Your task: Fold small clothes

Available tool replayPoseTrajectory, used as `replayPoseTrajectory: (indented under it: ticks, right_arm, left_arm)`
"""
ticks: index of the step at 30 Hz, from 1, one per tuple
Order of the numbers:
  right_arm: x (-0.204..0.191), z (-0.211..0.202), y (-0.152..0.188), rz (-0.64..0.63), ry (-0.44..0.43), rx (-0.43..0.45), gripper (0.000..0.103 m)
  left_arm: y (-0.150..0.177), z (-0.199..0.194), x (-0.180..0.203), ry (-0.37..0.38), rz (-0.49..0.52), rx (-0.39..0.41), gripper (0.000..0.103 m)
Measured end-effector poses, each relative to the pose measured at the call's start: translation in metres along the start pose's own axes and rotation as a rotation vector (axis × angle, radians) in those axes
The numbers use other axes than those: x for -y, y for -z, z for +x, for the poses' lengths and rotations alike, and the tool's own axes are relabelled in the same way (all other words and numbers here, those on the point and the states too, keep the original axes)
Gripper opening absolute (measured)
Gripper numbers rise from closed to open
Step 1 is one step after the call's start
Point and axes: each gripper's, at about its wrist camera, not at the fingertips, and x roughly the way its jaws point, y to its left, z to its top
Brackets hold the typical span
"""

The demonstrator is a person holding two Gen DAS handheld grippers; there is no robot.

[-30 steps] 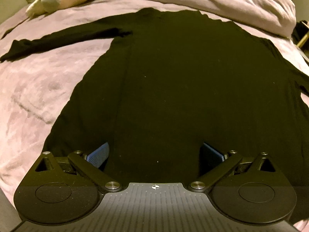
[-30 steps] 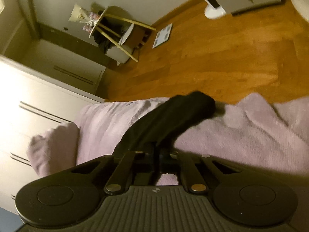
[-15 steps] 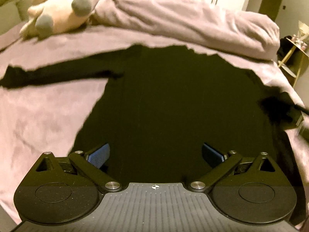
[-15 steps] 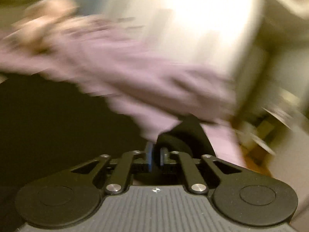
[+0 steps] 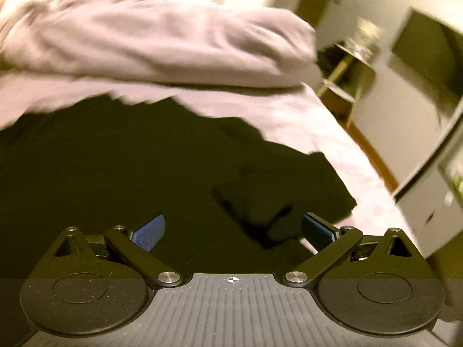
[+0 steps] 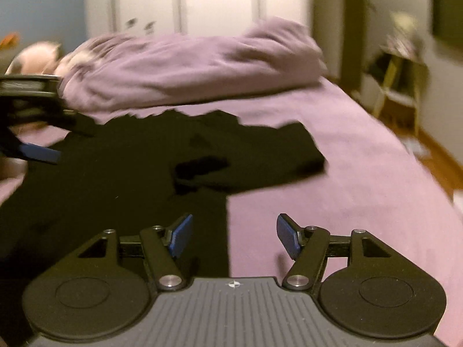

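Since a second ago your right hand-held gripper (image 6: 233, 237) has carried the black sleeve (image 6: 249, 156) in from the bed's edge and laid it across the body of the black top (image 6: 101, 190); back then it was clamped on that sleeve with the wooden floor behind it, and now its jaws are opening with nothing between them, only the garment's right edge and bare purple bed sheet (image 6: 361, 173) below. Your left hand-held gripper (image 5: 233, 231) has swung too: it looked straight down the spread top before, and now faces the folded-in sleeve (image 5: 289, 190) and the bed's right side. Its jaws stand wide apart and empty, hovering above the cloth. The top lies flat on the bed, its long axis running away from you toward the bunched purple blanket (image 6: 188, 63), hem nearest you. The next fold likely turns on the other sleeve, which lies out to the left, beyond both views. Your left hand-held gripper, seen at the left edge of the right wrist view (image 6: 37, 151), is the nearer one for it. Both views are blurred, so fine creases can't be judged.
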Motion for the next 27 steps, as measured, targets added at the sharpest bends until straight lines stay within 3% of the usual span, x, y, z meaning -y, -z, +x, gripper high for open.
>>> replayPoseTrajectory:
  ticks: [2,5,8,9,11,12,14,20,23,27]
  right_arm:
    - [0.017,-0.003,0.005,0.087,0.003,-0.017,0.065]
    - [0.04,-0.005,0.012,0.169,0.001,-0.035,0.065]
    - [0.048,-0.007,0.012,0.211,0.0,-0.037,0.065]
    - [0.051,-0.007,0.012,0.228,-0.006,-0.033,0.065]
    - [0.055,-0.007,0.012,0.255,-0.014,-0.03,0.065]
    - [0.056,-0.007,0.011,0.264,-0.019,-0.029,0.065]
    - [0.055,-0.007,0.008,0.274,-0.025,-0.03,0.065]
    - [0.05,-0.016,-0.009,0.309,-0.092,0.003,0.065]
    - [0.044,-0.012,-0.02,0.343,-0.166,0.002,0.065]
    - [0.028,0.01,-0.03,0.408,-0.293,-0.064,0.065]
  left_arm:
    - [-0.001,0.024,0.018,-0.025,0.072,-0.027,0.099]
    - [0.001,0.062,0.028,-0.065,0.097,-0.113,0.064]
    - [0.004,0.083,0.025,-0.092,0.072,-0.174,0.051]
    - [0.006,0.087,0.023,-0.094,0.057,-0.177,0.037]
    - [0.006,0.09,0.016,-0.082,0.032,-0.172,0.018]
    - [0.005,0.089,0.011,-0.072,0.022,-0.172,0.013]
    - [0.0,0.081,0.001,-0.046,-0.003,-0.15,0.01]
    - [-0.013,0.02,-0.049,-0.042,-0.08,0.058,0.009]
    - [-0.008,-0.006,-0.094,-0.101,-0.156,0.121,0.009]
    - [0.004,-0.014,-0.161,-0.196,-0.282,0.115,0.009]
